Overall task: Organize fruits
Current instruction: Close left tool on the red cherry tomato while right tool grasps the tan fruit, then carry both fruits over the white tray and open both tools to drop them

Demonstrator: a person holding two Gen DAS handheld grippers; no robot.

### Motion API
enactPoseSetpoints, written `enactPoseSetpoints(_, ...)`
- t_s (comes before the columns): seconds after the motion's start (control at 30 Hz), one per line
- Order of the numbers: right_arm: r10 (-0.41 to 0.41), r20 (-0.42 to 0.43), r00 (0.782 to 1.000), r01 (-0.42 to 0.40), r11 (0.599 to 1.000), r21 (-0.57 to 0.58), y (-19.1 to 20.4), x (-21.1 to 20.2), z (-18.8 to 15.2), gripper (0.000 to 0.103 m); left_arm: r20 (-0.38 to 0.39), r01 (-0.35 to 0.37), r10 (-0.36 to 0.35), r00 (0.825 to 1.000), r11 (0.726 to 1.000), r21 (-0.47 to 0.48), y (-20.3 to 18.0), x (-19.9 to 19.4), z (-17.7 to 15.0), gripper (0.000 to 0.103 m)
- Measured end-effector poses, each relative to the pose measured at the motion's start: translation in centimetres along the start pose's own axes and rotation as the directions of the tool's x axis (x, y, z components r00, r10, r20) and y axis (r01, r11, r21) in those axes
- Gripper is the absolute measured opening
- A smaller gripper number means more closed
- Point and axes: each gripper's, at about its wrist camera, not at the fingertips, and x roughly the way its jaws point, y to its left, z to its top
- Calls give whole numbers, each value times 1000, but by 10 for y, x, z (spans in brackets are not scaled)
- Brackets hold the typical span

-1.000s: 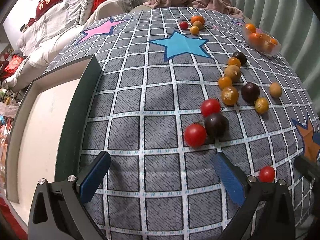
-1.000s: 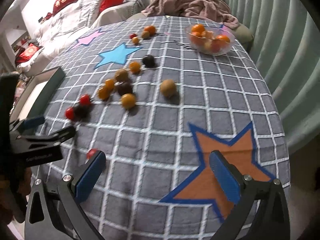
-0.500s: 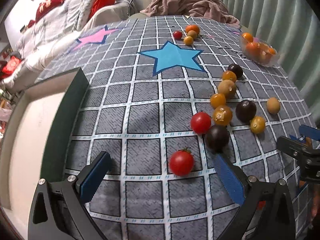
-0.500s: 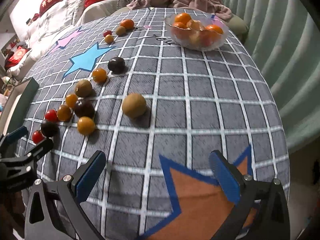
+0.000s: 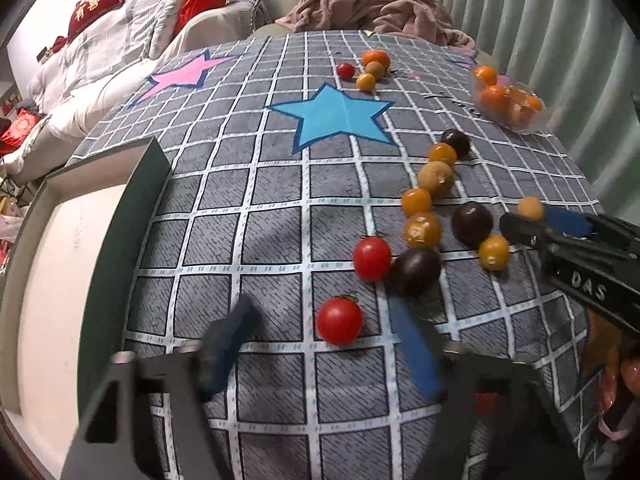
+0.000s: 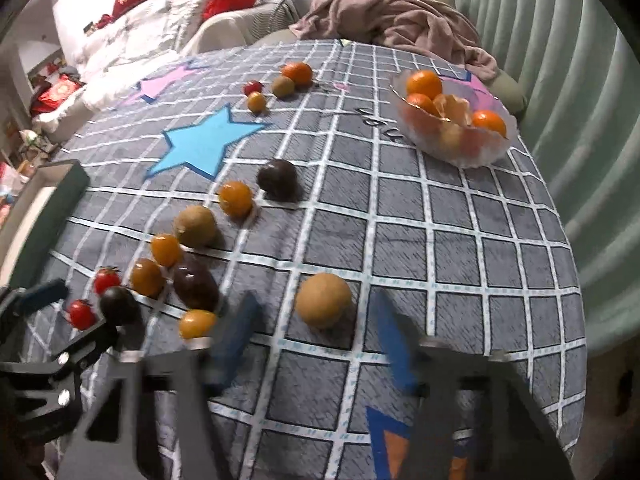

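Note:
A red cherry tomato (image 5: pixel 340 320) lies on the checked cloth between the blurred blue fingers of my left gripper (image 5: pixel 324 344). Its jaws are closing, and the pads stand clear of the tomato. A second red tomato (image 5: pixel 372 258) and a dark plum-like fruit (image 5: pixel 418 270) sit just beyond. My right gripper (image 6: pixel 316 340) straddles a tan round fruit (image 6: pixel 323 300). Its jaws are also closing, with a gap left on both sides. A curved row of orange, tan and dark fruits (image 6: pixel 196 224) runs up the cloth.
A glass bowl (image 6: pixel 472 156) of oranges stands at the far right. A green-rimmed white tray (image 5: pixel 132 220) lies at the left. A few small fruits (image 5: pixel 370 68) sit at the far side. The cloth drops off at the right edge, beside a curtain.
Both pairs of jaws have narrowed from wide open. The right gripper has moved up to the tan fruit. The near red tomato now lies between the left fingers.

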Motion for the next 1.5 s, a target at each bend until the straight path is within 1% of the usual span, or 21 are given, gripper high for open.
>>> enactPoseSetpoints(0.03, 19, -2, 1000, -19, 1000, 11, -2, -2, -1, 29, 4, 6, -6, 1000, 1000, 3, -1, -2, 0, 36)
enactPoseSetpoints(0.07, 39, -4, 999, -39, 999, 32, -4, -4, -3, 29, 7, 19, -19, 1000, 1000, 9, -2, -3, -1, 26)
enactPoseSetpoints(0.1, 56, -2, 998, -56, 997, 50, -7, -6, -5, 29, 3, 30, -30, 1000, 999, 10, -2, -3, -1, 22)
enactPoseSetpoints(0.2, 101, 2, 995, -101, 990, 95, -13, -16, -15, 29, -2, 77, -77, 997, 997, -9, 2, -7, -3, 22)
enactPoseSetpoints(0.33, 119, 10, 993, -119, 985, 126, -18, -30, -27, 29, -6, 103, -103, 995, 995, -18, 5, -16, -9, 22)
enactPoseSetpoints(0.47, 131, 14, 991, -132, 983, 128, -14, -43, -34, 29, 12, 121, -120, 993, 992, -23, 14, -33, -16, 22)
enactPoseSetpoints(0.6, 160, 22, 987, -162, 979, 124, -3, -56, -33, 29, 30, 121, -120, 992, 992, -41, 26, -51, -18, 22)
enactPoseSetpoints(0.7, 188, 33, 982, -190, 976, 110, 10, -65, -28, 29, 49, 106, -103, 993, 993, -48, 38, -65, -17, 22)
enactPoseSetpoints(0.87, 228, 48, 972, -230, 972, 51, 46, -79, -12, 29, 80, 73, -67, 995, 995, -75, 67, -85, -15, 22)
enactPoseSetpoints(1.13, 297, 26, 955, -295, 953, -64, 124, -83, 12, 29, 111, -14, 30, 993, 990, -140, 124, -97, -15, 22)
enactPoseSetpoints(1.3, 335, -15, 942, -334, 933, -131, 177, -72, 24, 29, 108, -79, 99, 989, 982, -174, 162, -92, -17, 22)
enactPoseSetpoints(1.5, 356, -79, 931, -365, 912, -190, 233, -46, 39, 29, 58, -152, 168, 984, 964, -220, 204, -69, -21, 22)
